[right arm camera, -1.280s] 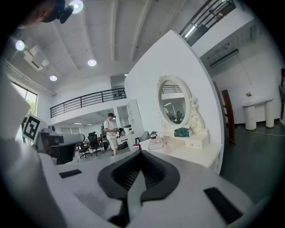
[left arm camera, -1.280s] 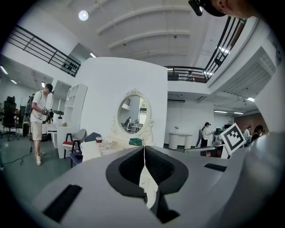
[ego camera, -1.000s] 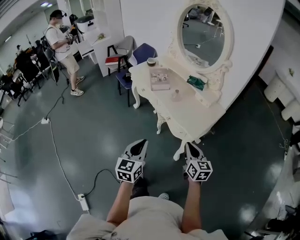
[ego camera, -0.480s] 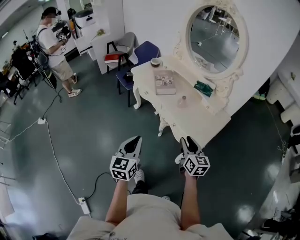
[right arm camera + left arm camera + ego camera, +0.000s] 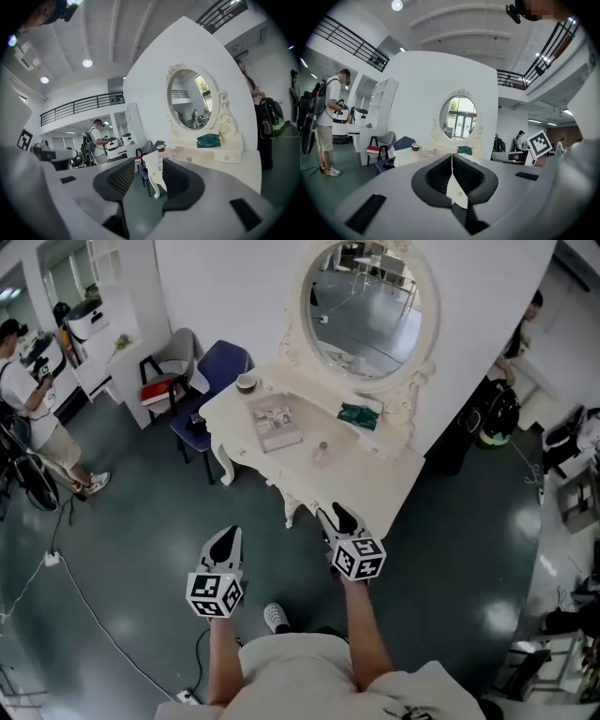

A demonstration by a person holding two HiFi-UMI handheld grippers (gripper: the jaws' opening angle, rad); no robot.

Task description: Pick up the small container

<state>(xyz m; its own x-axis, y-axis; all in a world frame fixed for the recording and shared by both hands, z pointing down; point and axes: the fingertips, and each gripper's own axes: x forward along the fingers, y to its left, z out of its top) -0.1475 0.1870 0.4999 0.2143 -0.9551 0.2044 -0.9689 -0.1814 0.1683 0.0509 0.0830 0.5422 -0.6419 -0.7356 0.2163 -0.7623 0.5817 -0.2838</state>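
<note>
The small clear container [image 5: 322,455] stands on the white vanity table [image 5: 367,478], between a magazine [image 5: 275,422] and a green item [image 5: 357,414]. In the right gripper view the container [image 5: 189,159] is a tiny shape far ahead on the tabletop. My right gripper [image 5: 336,518] hovers by the table's near edge, well short of the container. Its jaws [image 5: 144,165] are opening, with nothing between them. My left gripper [image 5: 226,538] hangs over the floor to the left of the table, its jaws [image 5: 451,157] shut and empty.
A paper cup [image 5: 247,382] sits at the table's far left corner, under the oval mirror [image 5: 366,306]. A blue chair [image 5: 217,368] and a grey chair [image 5: 174,351] stand left of the table. A person [image 5: 30,409] stands far left, a cable [image 5: 58,563] crosses the floor.
I have come closer to the table, which now lies straight ahead. The right gripper's jaws have parted. The left gripper stays shut.
</note>
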